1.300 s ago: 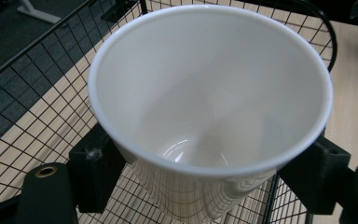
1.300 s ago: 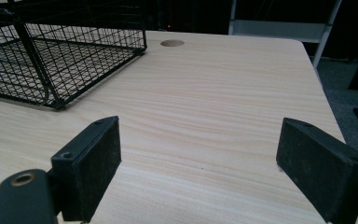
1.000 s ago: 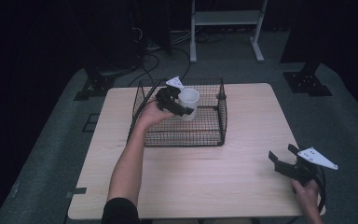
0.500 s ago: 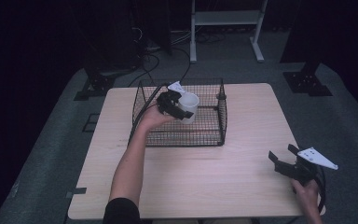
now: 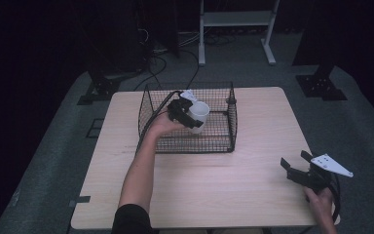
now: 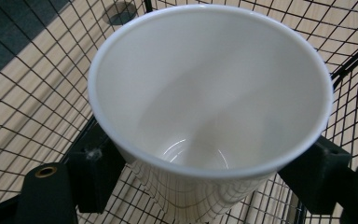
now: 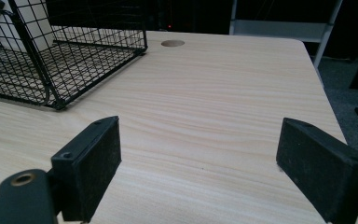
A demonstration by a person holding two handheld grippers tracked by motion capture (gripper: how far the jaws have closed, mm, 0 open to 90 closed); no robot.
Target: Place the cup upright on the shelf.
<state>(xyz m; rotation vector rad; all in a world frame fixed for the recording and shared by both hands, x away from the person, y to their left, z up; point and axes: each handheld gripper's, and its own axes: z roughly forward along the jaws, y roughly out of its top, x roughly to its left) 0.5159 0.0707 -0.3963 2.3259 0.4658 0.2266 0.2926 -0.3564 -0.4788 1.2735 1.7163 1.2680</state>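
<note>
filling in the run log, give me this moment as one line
left gripper: shut on white cup, over wire basket | right gripper: open, holding nothing, near table corner | cup: looks empty

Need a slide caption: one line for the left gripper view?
Left tongs gripping an empty white cup over the black wire basket.

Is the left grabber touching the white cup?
Touching. In the left gripper view, the left gripper has a black jaw pressed against each side of the white cup, no gap, above the wire basket.
</note>
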